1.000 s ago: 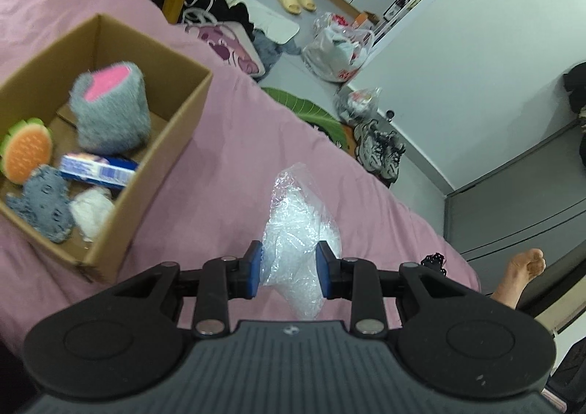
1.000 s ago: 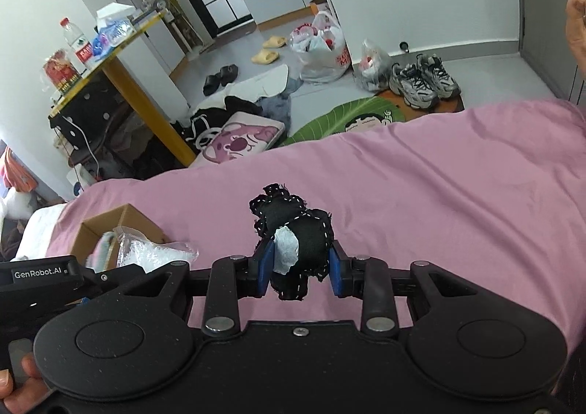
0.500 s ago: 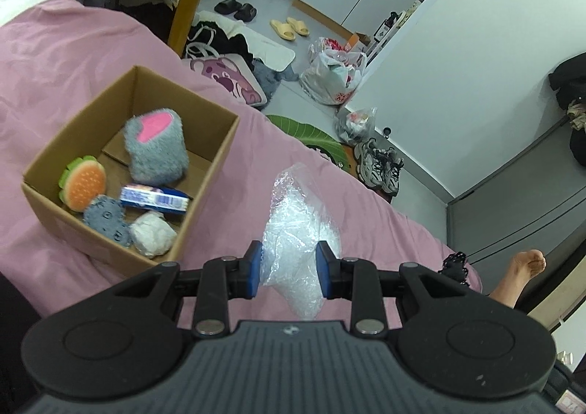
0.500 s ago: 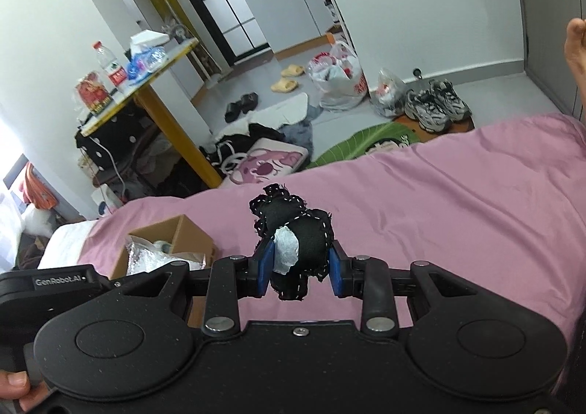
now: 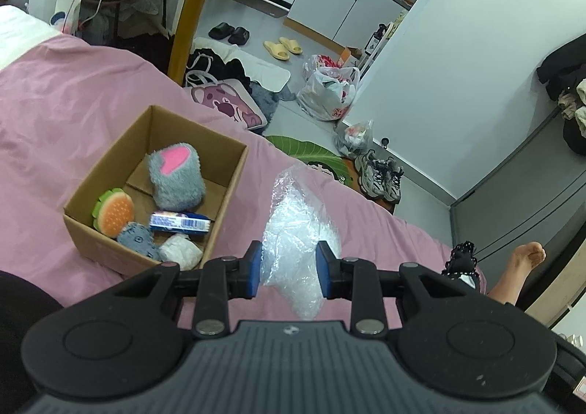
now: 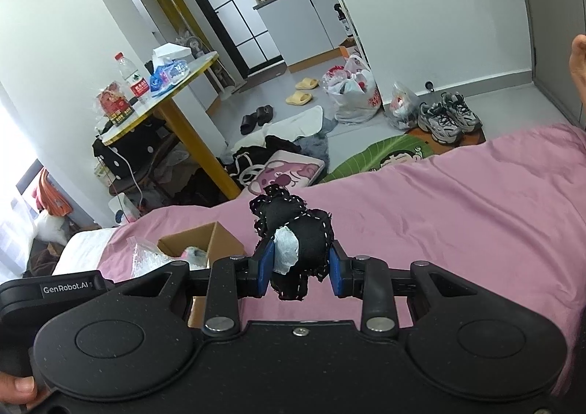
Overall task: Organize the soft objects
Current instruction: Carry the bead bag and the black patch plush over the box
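My left gripper (image 5: 289,273) is shut on a clear crinkled plastic bag (image 5: 298,227), held above the pink bedsheet (image 5: 73,95) to the right of an open cardboard box (image 5: 227,190). Inside the box lie a grey and pink plush (image 5: 175,176), a burger toy (image 5: 114,210), a blue packet (image 5: 181,222), a grey fabric piece (image 5: 136,241) and a white wad (image 5: 182,250). My right gripper (image 6: 298,273) is shut on a black stitched cloth bundle (image 6: 300,230) with a pale patch. In the right wrist view the box (image 6: 199,241) and the bag (image 6: 146,258) show at lower left.
A yellow-legged table (image 6: 172,84) with a bottle and packets stands beyond the bed. Clothes, slippers, shoes (image 5: 381,176) and plastic bags litter the floor. A person's bare foot (image 5: 527,256) rests at the bed's right edge. A hand (image 6: 18,388) grips the left tool.
Both grippers have risen and drawn back, each keeping its load. The box now sits lower and nearer the middle of the left wrist view, and more of the room shows.
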Motion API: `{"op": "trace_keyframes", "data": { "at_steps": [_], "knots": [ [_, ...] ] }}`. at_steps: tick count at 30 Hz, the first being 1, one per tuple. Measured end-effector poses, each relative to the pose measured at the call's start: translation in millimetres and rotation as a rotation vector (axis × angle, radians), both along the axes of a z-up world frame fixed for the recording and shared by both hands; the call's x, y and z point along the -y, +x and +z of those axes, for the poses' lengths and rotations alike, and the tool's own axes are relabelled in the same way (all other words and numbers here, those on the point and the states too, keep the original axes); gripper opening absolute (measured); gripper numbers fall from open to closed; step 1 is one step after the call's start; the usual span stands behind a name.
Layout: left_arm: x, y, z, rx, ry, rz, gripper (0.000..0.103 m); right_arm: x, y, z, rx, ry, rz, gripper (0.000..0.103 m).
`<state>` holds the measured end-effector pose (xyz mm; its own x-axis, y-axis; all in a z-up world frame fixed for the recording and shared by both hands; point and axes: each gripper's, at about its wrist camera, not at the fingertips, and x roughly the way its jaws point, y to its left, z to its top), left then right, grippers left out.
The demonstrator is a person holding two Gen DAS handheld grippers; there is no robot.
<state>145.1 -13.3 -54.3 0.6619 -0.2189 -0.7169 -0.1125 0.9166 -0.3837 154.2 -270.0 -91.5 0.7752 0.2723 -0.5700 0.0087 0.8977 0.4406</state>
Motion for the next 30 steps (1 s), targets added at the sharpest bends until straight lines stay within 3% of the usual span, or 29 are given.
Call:
{"op": "trace_keyframes", "data": {
  "at_steps": [17, 30],
  "knots": [
    [-34, 1, 22, 0.051, 0.024, 0.025, 0.030, -28, -1, 7, 0.037, 0.016, 0.047, 0.031],
    [-81, 31, 11, 0.044, 0.041, 0.100, 0.030, -55, 16, 0, 0.023, 0.012, 0.094, 0.031]
  ]
}}
